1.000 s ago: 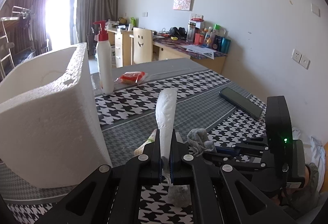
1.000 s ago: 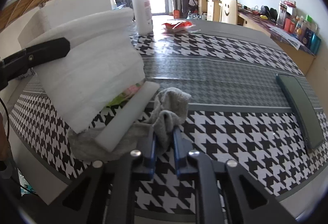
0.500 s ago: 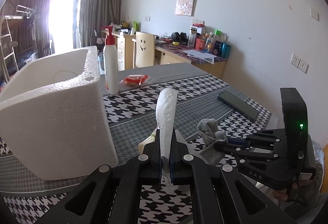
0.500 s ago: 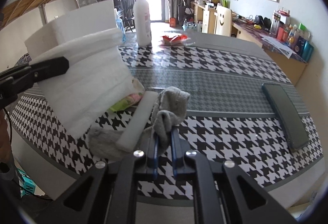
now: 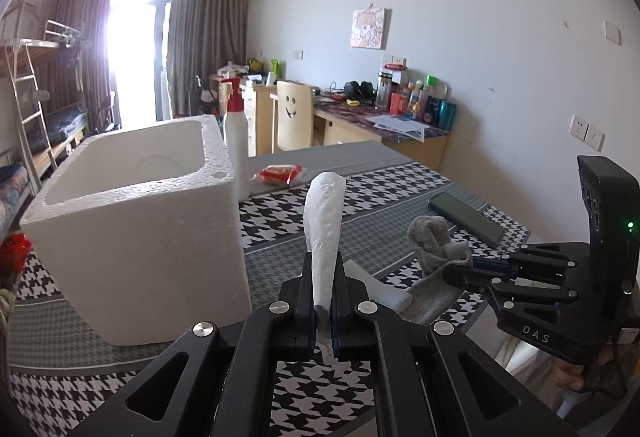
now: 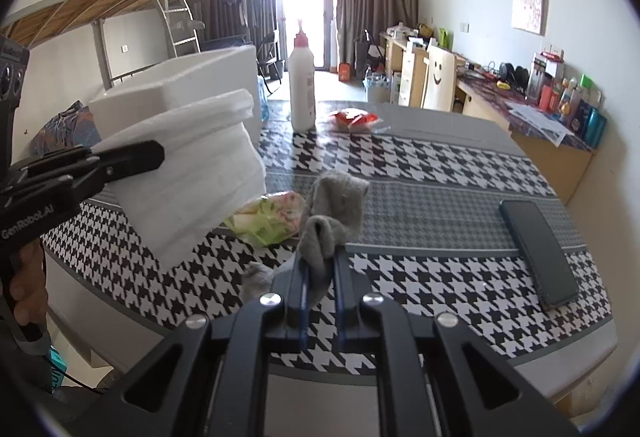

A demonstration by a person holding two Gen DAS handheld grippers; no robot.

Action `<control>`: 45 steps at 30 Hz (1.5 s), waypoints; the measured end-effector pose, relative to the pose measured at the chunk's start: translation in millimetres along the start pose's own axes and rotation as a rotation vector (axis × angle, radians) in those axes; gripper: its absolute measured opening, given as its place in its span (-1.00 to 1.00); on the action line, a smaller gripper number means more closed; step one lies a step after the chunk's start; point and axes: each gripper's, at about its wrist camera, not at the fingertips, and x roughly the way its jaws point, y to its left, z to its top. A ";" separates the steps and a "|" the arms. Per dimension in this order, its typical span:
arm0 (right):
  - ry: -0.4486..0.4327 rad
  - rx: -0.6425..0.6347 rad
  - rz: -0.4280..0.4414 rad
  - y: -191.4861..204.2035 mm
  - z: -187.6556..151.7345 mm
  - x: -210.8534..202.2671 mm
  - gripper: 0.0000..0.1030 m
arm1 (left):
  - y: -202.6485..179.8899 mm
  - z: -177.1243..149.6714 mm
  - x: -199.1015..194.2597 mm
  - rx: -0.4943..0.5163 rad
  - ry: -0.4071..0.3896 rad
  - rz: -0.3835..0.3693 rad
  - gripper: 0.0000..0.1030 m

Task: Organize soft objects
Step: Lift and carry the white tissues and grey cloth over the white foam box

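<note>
left claw [image 5: 323,291] pinching foam sheet [image 5: 325,221], above desk [image 5: 360,173] | right claw [image 6: 320,273] pinching grey sock [image 6: 334,213], lifted | step: carry both to foam box [image 5: 136,221] | tip: clear rim before releasing inside

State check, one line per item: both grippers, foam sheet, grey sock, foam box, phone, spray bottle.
left gripper: shut on foam sheet
right gripper: shut on grey sock
foam sheet: held, lifted
grey sock: held, dangling
foam box: open-topped, upright
phone: flat, screen dark
spray bottle: upright
</note>
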 end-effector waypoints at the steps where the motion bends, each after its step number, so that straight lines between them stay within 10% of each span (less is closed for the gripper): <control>1: -0.003 -0.002 -0.001 2.8 -0.4 -3.8 -0.74 | -0.6 0.4 -0.8 0.001 -0.003 0.001 -0.90; 45: -0.185 -0.001 0.020 19.5 50.6 -43.6 -0.74 | -3.6 36.7 -29.3 0.017 -0.131 0.106 -0.90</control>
